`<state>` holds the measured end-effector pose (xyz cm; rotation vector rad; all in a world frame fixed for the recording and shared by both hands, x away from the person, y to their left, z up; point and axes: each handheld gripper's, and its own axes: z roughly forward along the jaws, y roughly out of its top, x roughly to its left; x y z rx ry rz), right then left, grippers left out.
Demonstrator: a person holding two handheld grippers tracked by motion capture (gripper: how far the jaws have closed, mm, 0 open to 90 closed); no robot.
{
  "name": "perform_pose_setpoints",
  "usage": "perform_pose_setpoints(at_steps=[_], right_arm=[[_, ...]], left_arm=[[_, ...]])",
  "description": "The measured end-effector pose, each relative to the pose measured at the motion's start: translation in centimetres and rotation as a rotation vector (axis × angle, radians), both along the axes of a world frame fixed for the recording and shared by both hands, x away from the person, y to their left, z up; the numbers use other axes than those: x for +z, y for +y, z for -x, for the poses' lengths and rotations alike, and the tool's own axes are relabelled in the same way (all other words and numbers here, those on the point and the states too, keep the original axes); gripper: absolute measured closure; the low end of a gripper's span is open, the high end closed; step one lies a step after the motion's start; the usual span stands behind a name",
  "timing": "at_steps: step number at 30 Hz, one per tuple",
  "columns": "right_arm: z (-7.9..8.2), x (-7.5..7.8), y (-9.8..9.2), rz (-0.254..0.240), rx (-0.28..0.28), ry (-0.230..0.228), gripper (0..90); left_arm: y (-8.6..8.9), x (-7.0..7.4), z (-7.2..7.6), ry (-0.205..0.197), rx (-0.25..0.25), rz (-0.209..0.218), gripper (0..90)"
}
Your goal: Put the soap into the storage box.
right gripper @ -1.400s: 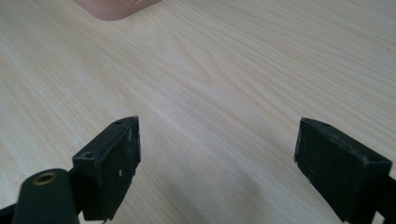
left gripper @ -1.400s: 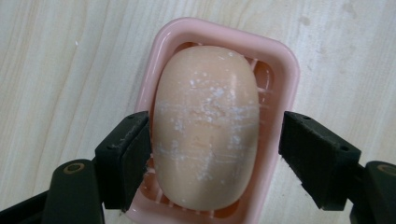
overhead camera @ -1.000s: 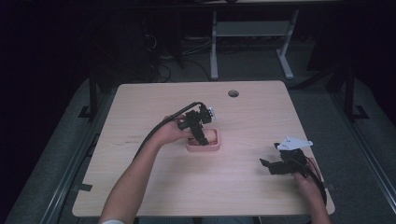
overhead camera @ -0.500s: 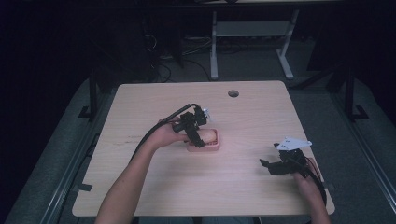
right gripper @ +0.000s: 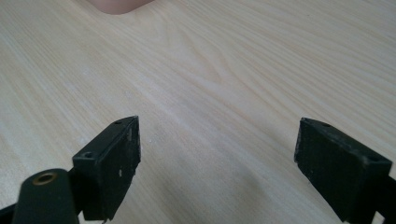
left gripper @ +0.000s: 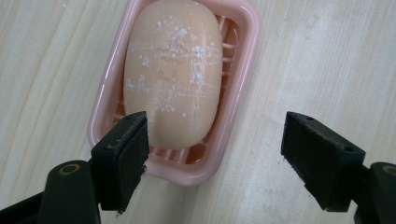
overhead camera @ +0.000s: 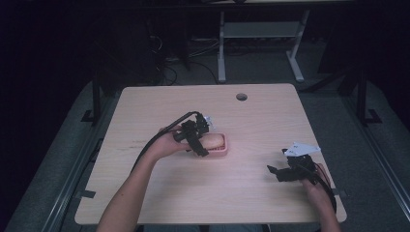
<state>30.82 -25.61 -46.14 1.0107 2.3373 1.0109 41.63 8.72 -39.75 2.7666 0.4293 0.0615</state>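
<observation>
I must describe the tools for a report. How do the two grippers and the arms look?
Both grippers, the left gripper and the right gripper, are black, each with two blocky jaws with flat pads. A black cable trails from the left one. A grey three-cornered plate tops the right one. Both forearms are bare, with no sleeves visible.

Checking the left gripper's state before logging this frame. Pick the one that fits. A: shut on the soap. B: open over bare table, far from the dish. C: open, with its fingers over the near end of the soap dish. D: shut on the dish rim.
C: in the left gripper view the left gripper is open, fingers wide apart above the pink soap dish, where the soap lies ungripped.
</observation>
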Motion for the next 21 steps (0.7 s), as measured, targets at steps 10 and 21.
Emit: perform_pose_setpoints(at_steps=[10,21], right_arm=[[0.1,0.0,0.1,0.002,-0.005,-0.002,13.9],[0.1,0.0,0.8,0.011,0.006,-0.002,13.9]], left_arm=[[1.2,-0.3,1.1,-0.003,0.011,0.018,23.5],[3.0,-1.1,2.1,0.006,0.036,0.032,23.4]])
